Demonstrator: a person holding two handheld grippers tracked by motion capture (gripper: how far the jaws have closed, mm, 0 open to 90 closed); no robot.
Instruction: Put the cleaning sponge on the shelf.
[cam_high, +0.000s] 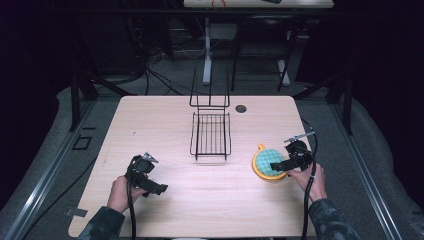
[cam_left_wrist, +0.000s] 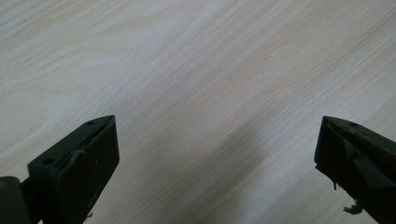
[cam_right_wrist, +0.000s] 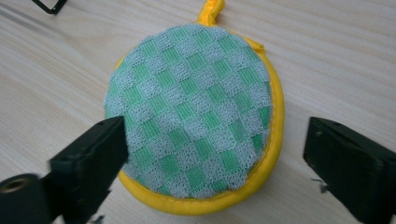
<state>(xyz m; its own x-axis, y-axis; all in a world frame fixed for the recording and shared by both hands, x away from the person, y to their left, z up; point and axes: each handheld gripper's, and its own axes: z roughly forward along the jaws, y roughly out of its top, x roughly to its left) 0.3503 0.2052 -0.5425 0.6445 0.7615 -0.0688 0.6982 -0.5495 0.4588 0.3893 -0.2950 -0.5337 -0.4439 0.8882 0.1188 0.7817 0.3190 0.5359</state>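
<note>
The counter (cam_high: 165, 130) is a pale wood-grain rectangular top with rounded corners and a small dark round port near its far edge; the high view shows its full extent, while the left gripper view shows bare grain between two jaws. A black wire rack (cam_high: 210, 129) stands at centre-far, with a flat grid base and an upright open frame at its rear. The round pad (cam_right_wrist: 196, 112) lies flat on the counter to the right of the rack; the right gripper view resolves a woven green-and-grey checker face, a padded yellow rim and a yellow loop at the far edge, details the high view reduces to a teal disc. The right claw (cam_right_wrist: 215, 163) hovers over the pad's near edge, jaws apart. The left claw (cam_left_wrist: 217, 163) sits at near left, jaws wide apart, holding nothing.
</note>
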